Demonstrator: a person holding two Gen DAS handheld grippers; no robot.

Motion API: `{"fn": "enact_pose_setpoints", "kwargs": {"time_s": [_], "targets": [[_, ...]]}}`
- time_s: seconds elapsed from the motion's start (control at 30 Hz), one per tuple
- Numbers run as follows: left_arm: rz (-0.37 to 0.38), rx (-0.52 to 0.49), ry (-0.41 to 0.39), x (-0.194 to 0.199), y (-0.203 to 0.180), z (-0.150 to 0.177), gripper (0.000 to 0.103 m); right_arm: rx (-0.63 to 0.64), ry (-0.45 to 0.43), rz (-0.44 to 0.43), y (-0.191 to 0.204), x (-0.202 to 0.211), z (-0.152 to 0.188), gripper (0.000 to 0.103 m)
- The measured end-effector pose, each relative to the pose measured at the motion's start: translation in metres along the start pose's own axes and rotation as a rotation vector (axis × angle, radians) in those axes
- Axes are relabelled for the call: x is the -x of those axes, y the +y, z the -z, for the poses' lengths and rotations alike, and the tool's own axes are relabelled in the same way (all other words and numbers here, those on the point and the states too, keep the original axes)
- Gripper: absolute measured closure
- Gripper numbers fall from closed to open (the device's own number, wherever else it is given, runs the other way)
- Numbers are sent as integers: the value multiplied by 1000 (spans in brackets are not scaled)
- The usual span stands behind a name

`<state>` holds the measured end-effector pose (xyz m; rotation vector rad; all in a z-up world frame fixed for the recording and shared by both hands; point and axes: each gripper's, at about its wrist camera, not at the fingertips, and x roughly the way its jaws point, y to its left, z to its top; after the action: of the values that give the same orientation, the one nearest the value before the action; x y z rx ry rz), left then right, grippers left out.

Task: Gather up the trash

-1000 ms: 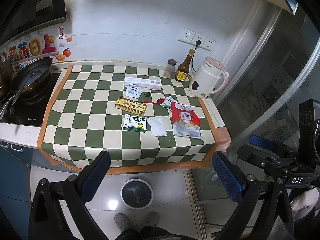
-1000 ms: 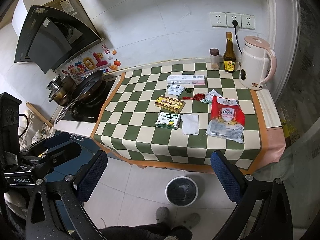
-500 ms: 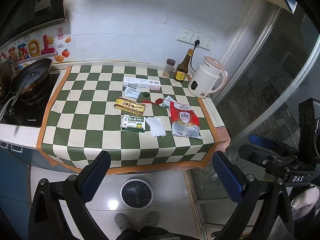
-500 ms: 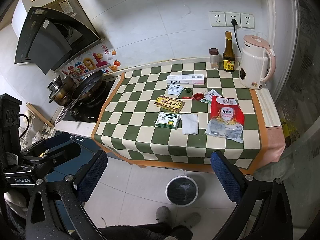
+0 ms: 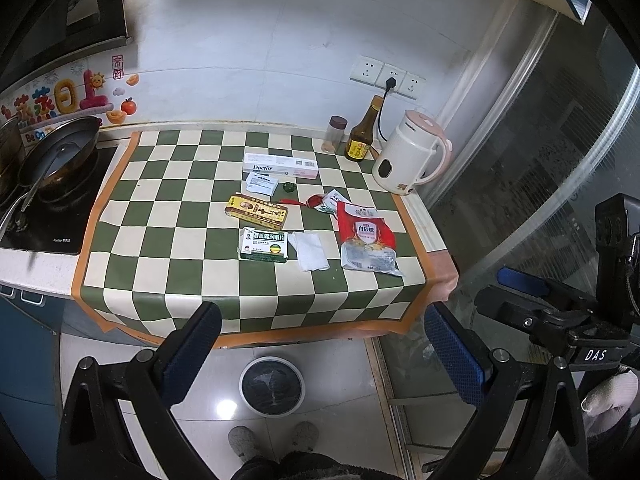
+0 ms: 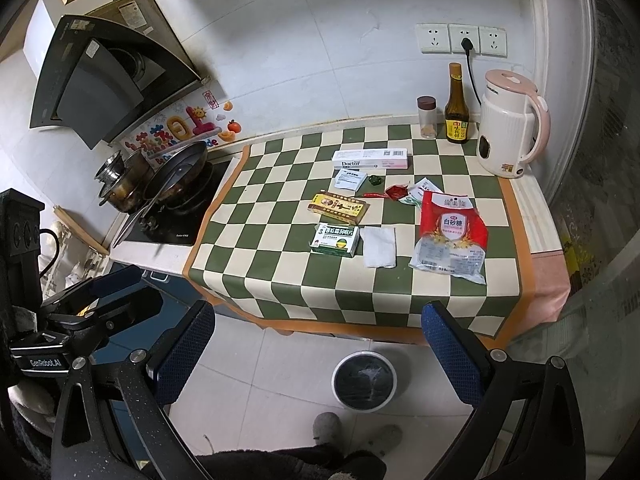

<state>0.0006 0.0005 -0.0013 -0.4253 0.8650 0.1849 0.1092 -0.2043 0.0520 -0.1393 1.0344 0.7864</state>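
- The left gripper point(image 5: 320, 344) hangs in the air in front of the counter's edge, its blue-padded fingers point(image 5: 192, 354) spread wide with nothing between them.
- The right gripper point(image 6: 318, 344) is likewise held back from the counter, fingers wide apart and empty.
- On the green-and-cream checked cloth point(image 6: 280, 272) the trash lies in a loose cluster: a long white toothpaste box point(image 6: 370, 159) at the back, a small white sachet point(image 6: 350, 180) just in front of it, a yellow box point(image 6: 338, 207), a green-and-white medicine box point(image 6: 335, 239), and a folded white tissue point(image 6: 379, 247) just beside that box.
- A red-and-clear sugar bag point(image 6: 450, 236) lies to the right of the tissue, with a crumpled red wrapper point(image 6: 396, 192) near its top edge (a small dark green scrap sits close by, too small to identify).
- A round bin point(image 6: 365, 380) with a dark liner stands on the floor below the counter edge, between the two grippers' views.
- A white-and-pink kettle point(image 6: 508, 128), a dark bottle point(image 6: 457, 110) and a small jar point(image 6: 426, 117) stand along the back wall.
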Motion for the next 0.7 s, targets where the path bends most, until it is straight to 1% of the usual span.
{"fn": "enact_pose_setpoints", "kwargs": {"time_s": [0.1,0.23,0.47,0.7], "targets": [[0,2,3,0,-5,5,0,-4,-2,-8,-2,3,6,0],[2,0,3,0,-10,12,0,-3,-1,-8,-2,3,5,0],[13,-3,9,-6,-12,10,0,-5,0,-5,3,0,9,0],[28,-3,17,-11,-1,2,0,-27,-5,3,5,-3,14,0]]}}
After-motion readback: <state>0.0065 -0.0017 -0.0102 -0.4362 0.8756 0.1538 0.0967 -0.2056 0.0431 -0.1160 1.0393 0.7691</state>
